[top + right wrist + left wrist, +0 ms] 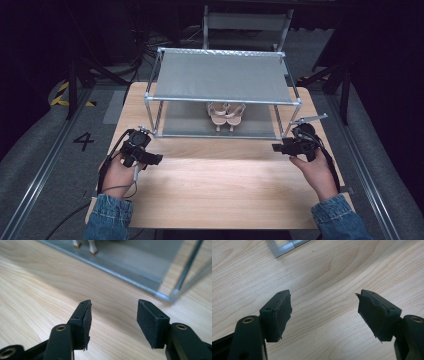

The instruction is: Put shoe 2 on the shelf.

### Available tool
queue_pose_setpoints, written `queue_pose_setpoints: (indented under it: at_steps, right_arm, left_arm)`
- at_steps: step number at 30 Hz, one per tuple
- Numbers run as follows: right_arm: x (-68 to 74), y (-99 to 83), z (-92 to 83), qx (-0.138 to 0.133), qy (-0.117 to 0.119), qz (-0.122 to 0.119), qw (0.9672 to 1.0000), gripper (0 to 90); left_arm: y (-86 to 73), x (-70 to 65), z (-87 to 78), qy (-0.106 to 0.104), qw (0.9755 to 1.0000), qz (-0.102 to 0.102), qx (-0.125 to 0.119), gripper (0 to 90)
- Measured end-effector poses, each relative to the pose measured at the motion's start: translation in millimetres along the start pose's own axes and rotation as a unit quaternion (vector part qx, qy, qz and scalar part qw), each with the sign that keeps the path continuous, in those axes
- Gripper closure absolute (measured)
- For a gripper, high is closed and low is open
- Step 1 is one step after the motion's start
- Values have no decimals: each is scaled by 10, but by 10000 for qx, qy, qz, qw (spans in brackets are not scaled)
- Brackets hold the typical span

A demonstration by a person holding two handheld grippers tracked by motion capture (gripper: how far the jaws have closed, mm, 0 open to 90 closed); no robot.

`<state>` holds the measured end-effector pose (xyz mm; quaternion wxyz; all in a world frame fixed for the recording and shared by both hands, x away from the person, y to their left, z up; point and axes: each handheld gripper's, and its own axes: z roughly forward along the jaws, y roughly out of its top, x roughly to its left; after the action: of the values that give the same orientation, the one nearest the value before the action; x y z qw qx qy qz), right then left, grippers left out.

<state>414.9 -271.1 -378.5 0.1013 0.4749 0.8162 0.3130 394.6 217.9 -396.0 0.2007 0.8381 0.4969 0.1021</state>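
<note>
A two-tier metal shoe rack (222, 76) with grey fabric shelves stands at the far half of the wooden table (220, 190). A pair of pale pink heeled sandals (226, 115) rests on its lower shelf, and their heels (86, 245) show at the top of the right gripper view. My left gripper (156, 159) is held over the table in front of the rack's left corner, open and empty (324, 307). My right gripper (276, 148) hovers by the rack's right front corner, open with nothing between its pads (113, 312).
The rack's front rail (120, 272) and corner post (186, 270) lie just ahead of the right gripper. A rack corner fitting (284, 247) is ahead of the left gripper. A grey chair (247, 25) stands behind the table. Cables lie on the floor at left.
</note>
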Motion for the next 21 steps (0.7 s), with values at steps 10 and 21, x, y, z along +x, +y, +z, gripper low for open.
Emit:
queue_pose_setpoints:
  at_steps: [10, 21]
  right_arm:
    - [-334, -231, -80, 533, -188, 216, 9982, 391]
    - [-592, -495, -139, 650, -135, 199, 9976, 378]
  left_arm:
    - [-107, 166, -52, 97, 9997, -135, 197, 274]
    - [-224, 309, -8, -20, 9983, -95, 581, 271]
